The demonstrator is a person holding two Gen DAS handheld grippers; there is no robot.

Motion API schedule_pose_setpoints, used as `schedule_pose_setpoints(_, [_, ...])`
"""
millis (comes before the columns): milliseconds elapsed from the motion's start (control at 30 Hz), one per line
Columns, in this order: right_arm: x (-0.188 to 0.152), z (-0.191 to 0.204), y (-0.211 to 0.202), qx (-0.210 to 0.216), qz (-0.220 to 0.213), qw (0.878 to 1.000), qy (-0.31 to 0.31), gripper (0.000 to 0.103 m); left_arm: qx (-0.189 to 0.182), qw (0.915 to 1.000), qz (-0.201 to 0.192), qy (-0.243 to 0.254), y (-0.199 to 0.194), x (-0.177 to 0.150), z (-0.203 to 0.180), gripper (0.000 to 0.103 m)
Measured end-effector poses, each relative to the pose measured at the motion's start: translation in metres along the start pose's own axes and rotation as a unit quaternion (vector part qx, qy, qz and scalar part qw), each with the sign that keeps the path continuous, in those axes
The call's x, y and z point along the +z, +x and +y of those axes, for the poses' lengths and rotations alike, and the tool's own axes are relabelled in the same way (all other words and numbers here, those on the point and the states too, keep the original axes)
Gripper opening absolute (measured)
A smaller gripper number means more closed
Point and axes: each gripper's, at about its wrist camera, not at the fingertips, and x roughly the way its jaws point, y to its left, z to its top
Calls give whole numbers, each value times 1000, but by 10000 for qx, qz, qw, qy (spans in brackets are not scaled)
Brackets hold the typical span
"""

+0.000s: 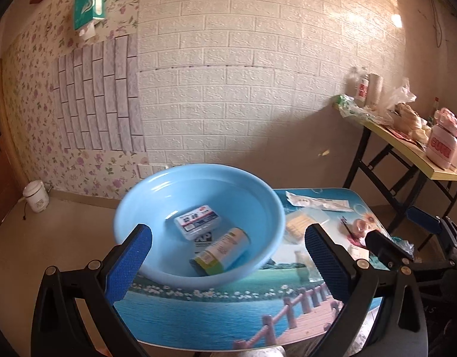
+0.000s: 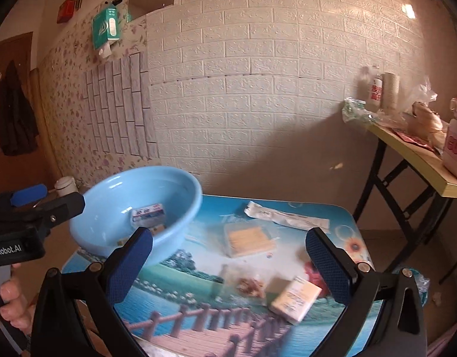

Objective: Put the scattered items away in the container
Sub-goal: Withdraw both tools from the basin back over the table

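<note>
A light blue basin (image 1: 157,196) stands on the picture-printed table (image 1: 198,312); it also shows in the right wrist view (image 2: 181,190). Inside lie a white box (image 1: 197,221), a green-yellow roll (image 1: 221,251) and a dark packet (image 1: 204,239). On the table lie a long white sachet (image 2: 285,217), a clear pack of yellow sticks (image 2: 249,239), a cream box (image 2: 295,299) and a small snack bag (image 2: 250,287). My left gripper (image 1: 228,261) is open just before the basin. My right gripper (image 2: 228,264) is open above the loose items.
A yellow folding table (image 2: 419,154) with bottles, bags and a pink box stands at the right. A white pot (image 1: 35,196) sits on the floor by the floral wall. A tissue box (image 1: 88,3) hangs on the wall.
</note>
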Motion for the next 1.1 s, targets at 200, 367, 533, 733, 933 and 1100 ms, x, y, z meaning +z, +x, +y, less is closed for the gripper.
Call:
schedule_pose_setpoints(200, [-16,-23,-3,81,180,9998,56,103,-191,9998,7,42,-1,-3,-25,103])
schedule_pose_setpoints(367, [-28,-42,-3,-11,344,9992,181,103,-306,9994,108,114,4,-11,-39,103])
schedule_pose_setpoints(533, [-35,-58,-1,-19,394,9978,527,103,-372,9987,249,247,12,-17,-47,103])
schedule_pose_setpoints(733, [-39,-60,7,-32,520,9970,568,103,-396,9985,315,210,20,-21,-47,103])
schedule_pose_setpoints(933, [-43,-70,12,-47,576,9963,636,103,-440,9978,417,254,30,-29,-49,103])
schedule_pose_setpoints(1100, [-50,-88,14,-210,651,9944,811,103,-579,9965,522,302,42,-35,-55,103])
